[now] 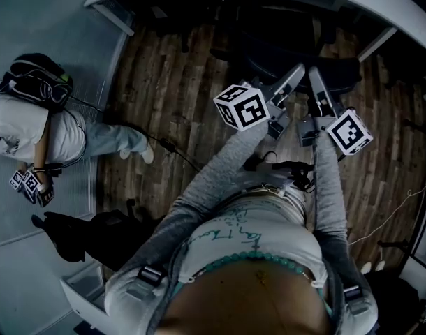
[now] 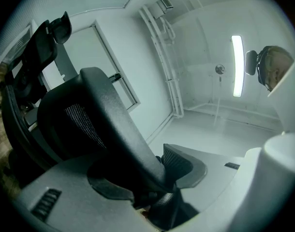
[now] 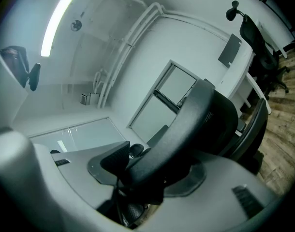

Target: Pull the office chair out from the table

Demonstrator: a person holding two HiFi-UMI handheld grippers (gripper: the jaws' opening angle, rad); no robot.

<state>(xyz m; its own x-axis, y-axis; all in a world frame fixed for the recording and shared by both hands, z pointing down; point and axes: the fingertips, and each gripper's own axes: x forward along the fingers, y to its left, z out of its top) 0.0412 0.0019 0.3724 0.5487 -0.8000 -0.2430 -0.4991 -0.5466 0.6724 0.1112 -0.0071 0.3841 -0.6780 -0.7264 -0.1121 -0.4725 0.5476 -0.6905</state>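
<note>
Grip: left hand-held gripper [image 1: 295,74], right hand-held gripper [image 1: 316,79] | clamped on office chair [image 2: 96,108]

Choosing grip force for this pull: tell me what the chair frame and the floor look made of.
The chair frame looks like moulded plastic, matt black, smooth with a dull sheen. The floor looks like wood or wood-look planks, brown, with grain and seams showing; which, I cannot tell.
</note>
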